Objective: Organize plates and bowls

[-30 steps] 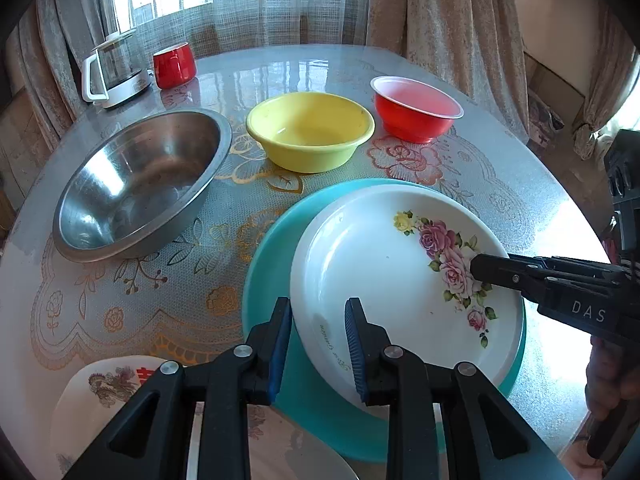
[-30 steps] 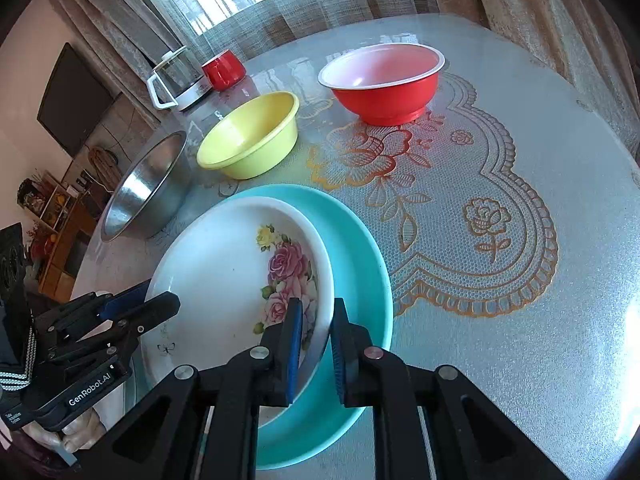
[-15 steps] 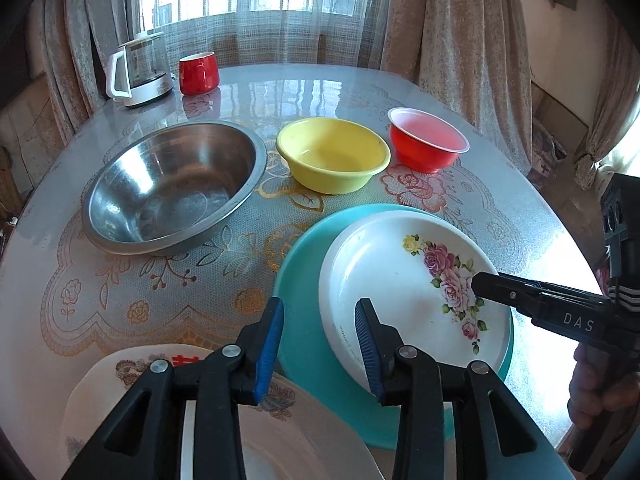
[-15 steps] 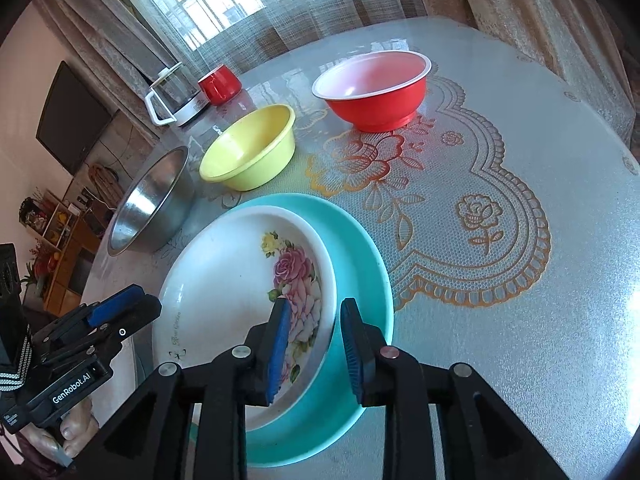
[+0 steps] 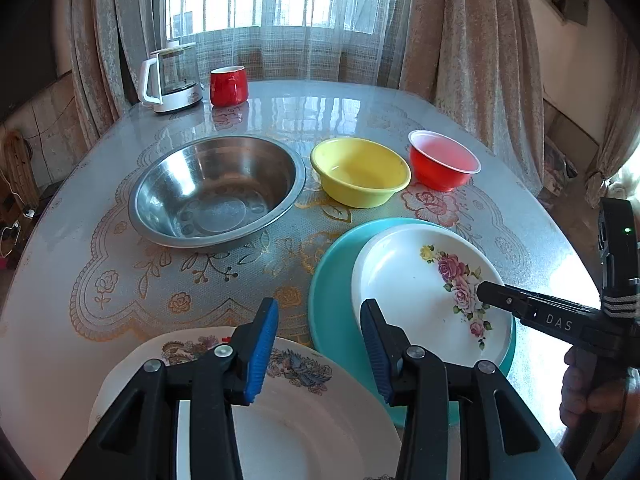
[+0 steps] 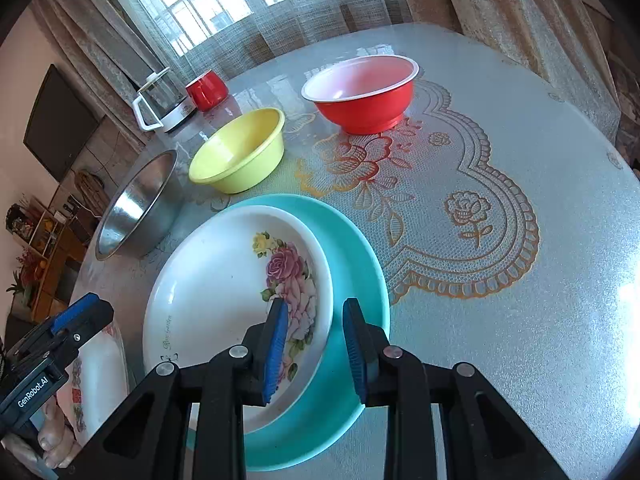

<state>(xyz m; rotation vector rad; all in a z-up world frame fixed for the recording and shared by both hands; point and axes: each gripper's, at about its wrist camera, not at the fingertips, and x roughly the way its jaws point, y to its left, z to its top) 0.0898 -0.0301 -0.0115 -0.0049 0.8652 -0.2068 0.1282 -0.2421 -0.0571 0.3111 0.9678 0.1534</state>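
While the rose plate (image 6: 224, 292) rests inside the teal plate (image 6: 352, 264), both tools have just opened, holding nothing.

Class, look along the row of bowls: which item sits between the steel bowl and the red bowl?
The yellow bowl sits between the steel bowl and the red bowl, clearest in the left wrist view.
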